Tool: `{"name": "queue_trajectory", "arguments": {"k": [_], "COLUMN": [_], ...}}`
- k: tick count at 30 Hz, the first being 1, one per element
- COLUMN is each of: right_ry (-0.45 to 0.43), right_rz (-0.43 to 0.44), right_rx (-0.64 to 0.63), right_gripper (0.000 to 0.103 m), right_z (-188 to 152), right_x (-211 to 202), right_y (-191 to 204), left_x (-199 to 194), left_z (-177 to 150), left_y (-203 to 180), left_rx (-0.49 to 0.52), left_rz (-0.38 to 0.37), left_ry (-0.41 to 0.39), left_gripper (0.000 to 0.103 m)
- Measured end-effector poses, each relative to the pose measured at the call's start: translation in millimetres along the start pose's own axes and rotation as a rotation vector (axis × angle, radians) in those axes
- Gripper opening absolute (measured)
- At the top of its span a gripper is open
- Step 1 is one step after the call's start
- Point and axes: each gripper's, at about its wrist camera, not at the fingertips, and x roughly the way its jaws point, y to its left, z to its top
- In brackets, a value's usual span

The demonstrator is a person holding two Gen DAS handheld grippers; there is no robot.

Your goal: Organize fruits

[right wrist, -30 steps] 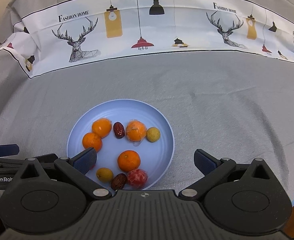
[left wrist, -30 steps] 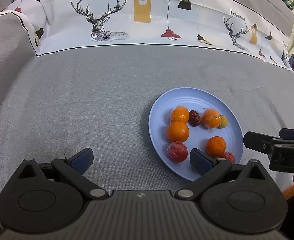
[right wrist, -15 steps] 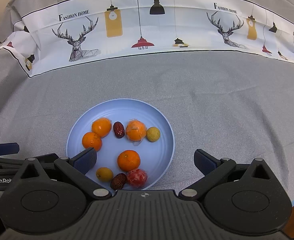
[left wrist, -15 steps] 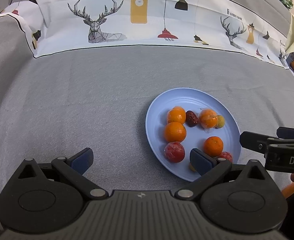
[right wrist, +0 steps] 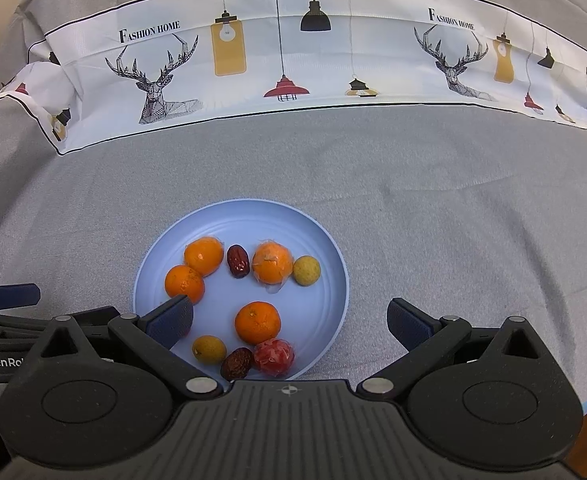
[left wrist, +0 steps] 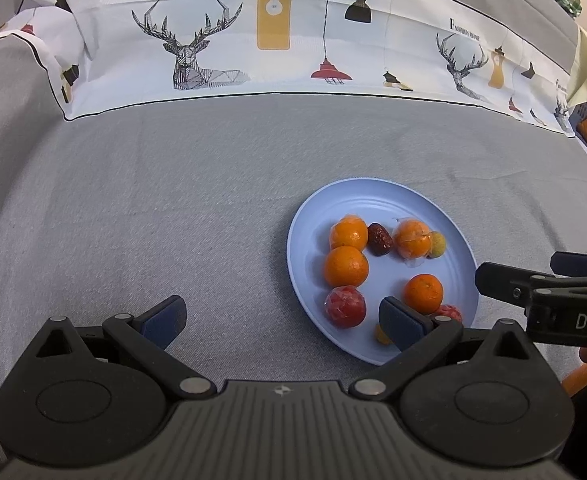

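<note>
Fruits all lie on the blue plate [left wrist: 305,216] in the left wrist view, oranges [left wrist: 346,266], a dark date [left wrist: 379,239] and a red fruit [left wrist: 345,306], while the left gripper [left wrist: 281,318] hovers spread and empty, one finger over the plate's near rim. In the right wrist view the right gripper [right wrist: 291,320] likewise gapes empty above the plate, with none on the grey cloth [right wrist: 433,220]. That fits fruit already gathered or awaiting sorting, so I cannot name the step.

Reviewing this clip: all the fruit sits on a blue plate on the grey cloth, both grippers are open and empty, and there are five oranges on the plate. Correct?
Nearly. The blue plate holds four oranges, not five, as the right wrist view shows. The rest stands: left gripper and right gripper are open and empty.
</note>
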Motion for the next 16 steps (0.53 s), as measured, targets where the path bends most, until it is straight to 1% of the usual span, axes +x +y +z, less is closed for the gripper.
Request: {"name": "queue_trajectory", "arguments": {"k": [10, 16], "right_ry": [-0.016, -0.019], "right_rz": [0.005, 0.016], "right_rx": [0.003, 0.024], "right_gripper": [0.102, 0.102], "right_z": [2.8, 4.3], "right_x": [-2.6, -2.7], "right_y": [-0.8, -3.5], "left_x": [-0.4, -2.7], "left_z": [1.4, 5.5], "left_y": [-3.8, -4.0], "left_rx": [0.007, 0.015], "left_rz": [-0.009, -0.013], "left_ry": [-0.012, -0.036], "left_gripper": [0.102, 0.102]}}
